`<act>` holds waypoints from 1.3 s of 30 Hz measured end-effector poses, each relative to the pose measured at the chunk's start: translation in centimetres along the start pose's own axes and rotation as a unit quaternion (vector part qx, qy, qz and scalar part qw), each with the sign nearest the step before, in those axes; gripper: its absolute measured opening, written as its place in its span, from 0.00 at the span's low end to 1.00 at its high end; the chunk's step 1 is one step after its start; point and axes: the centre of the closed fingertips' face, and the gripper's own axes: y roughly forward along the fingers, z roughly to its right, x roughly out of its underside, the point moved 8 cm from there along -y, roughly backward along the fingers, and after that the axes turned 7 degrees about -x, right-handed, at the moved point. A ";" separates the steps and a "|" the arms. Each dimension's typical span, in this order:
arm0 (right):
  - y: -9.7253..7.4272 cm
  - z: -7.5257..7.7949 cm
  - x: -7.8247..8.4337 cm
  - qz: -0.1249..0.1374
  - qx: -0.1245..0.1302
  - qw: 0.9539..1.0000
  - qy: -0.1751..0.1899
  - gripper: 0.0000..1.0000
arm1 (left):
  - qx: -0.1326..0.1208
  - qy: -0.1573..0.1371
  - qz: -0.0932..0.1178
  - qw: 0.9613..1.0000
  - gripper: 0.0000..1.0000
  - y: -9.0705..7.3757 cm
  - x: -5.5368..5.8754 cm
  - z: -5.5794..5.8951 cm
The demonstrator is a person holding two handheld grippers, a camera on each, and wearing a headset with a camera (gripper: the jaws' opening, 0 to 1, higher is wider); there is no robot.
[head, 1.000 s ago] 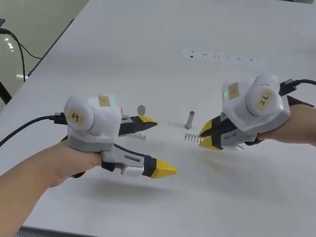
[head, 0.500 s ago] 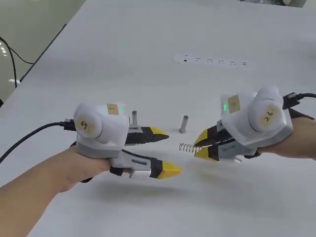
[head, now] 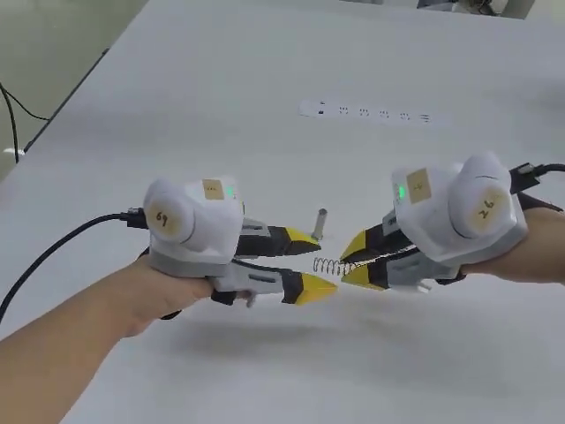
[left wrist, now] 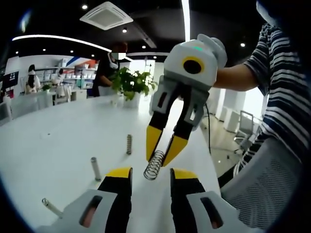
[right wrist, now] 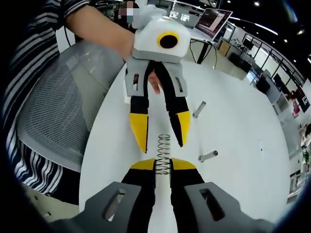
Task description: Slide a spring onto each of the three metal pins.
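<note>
My right gripper (head: pixel 350 262) is shut on one end of a small steel spring (head: pixel 328 263) and holds it level above the white table. In the right gripper view the spring (right wrist: pixel 164 154) sticks out from between my shut jaws. My left gripper (head: pixel 325 261) faces it, open, with its yellow tips on either side of the spring's free end (left wrist: pixel 153 166). A bare metal pin (head: pixel 320 223) stands upright just behind the two grippers. The left gripper view has one upright pin (left wrist: pixel 95 168), one lying pin (left wrist: pixel 50 207) and a coiled upright piece (left wrist: pixel 129 144).
A white power strip (head: pixel 371 113) lies farther back on the table (head: pixel 221 106). A black cable (head: pixel 62 243) trails from the left gripper toward the table's left edge. A mesh chair (right wrist: pixel 63 116) stands behind the person's striped sleeve.
My left gripper has moved right, up to the right gripper, so its open jaws now flank the spring's free end. The right gripper has kept its hold and barely shifted.
</note>
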 end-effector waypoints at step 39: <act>0.7 -1.0 1.1 0.020 0.006 0.999 0.041 0.12 | 0.067 0.013 -0.019 0.997 0.03 0.4 1.0 0.4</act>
